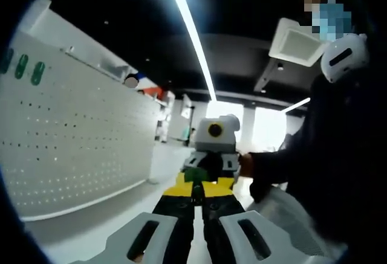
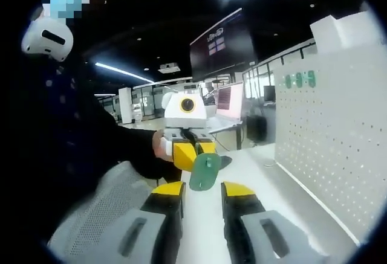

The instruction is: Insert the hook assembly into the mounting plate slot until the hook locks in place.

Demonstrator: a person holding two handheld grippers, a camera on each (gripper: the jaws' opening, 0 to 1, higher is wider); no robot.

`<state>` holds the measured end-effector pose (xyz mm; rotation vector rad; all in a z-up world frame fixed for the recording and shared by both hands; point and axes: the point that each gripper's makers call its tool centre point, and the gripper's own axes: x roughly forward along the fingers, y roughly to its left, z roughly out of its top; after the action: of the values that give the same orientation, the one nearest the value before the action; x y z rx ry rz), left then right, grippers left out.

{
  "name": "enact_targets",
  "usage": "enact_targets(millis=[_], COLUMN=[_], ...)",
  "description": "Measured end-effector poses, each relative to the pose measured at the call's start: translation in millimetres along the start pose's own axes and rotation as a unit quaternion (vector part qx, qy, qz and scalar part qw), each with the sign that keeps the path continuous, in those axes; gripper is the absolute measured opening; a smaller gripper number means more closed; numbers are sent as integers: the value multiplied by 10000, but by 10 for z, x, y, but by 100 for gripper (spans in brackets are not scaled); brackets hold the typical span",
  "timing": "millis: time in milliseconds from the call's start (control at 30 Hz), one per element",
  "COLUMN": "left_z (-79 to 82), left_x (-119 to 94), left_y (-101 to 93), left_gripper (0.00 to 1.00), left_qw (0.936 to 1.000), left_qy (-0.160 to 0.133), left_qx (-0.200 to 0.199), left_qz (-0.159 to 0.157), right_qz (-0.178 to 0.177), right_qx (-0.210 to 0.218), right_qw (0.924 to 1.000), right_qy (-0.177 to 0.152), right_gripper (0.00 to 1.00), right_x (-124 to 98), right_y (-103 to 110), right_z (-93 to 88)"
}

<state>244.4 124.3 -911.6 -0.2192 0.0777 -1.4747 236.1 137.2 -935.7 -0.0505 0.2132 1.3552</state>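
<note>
— White perforated metal is what I'd name first: a pegboard mounting plate (image 1: 78,143) stands upright along one side of a pale table (image 2: 254,167). In the left gripper view it runs down the left side; in the right gripper view it (image 2: 329,137) rises on the right. A few green hooks (image 2: 300,80) already sit near its top edge.

— What else is around?

— A person in a dark sleeve (image 1: 302,161) stands close behind the grippers. A grey mesh chair back (image 2: 103,215) is beside them, and long ceiling lights (image 1: 190,28) run overhead. Desks and screens (image 2: 227,98) fill the far room. Nothing lies between the grippers and the plate.

— And the tongs?

— The left gripper (image 2: 202,158), seen in the right gripper view facing the camera, is clenched on the green hook assembly (image 2: 205,170), held in the air well apart from the plate. In its own view the dark jaws sit nearly together, with a bit of green (image 1: 195,174) just past the tips.

— The right one?

— The right gripper (image 2: 201,194) is released, its yellow-tipped jaws apart and grasping nothing. The hook hangs just above the gap between them.
</note>
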Motion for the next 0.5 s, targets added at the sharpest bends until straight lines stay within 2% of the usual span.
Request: enact_targets(millis=[133,267,500], left_z=[2,10,23], left_x=[-9,-18,-46], left_y=[36,73,153], left_gripper=[3,3,3], left_qw=[9999,9997,9989], left_qy=[-4,-8,-23], left_qx=[12,63,124], left_qz=[102,219,459], right_qz=[-122,-249,-744], right_qx=[-64,-139,-192], right_qw=[9999,9995,9970], right_qy=[69,127,102], right_gripper=[29,30,33], right_x=[-5,-19,-58], right_y=[-44,-85,-241], right_z=[-25,-52,-70])
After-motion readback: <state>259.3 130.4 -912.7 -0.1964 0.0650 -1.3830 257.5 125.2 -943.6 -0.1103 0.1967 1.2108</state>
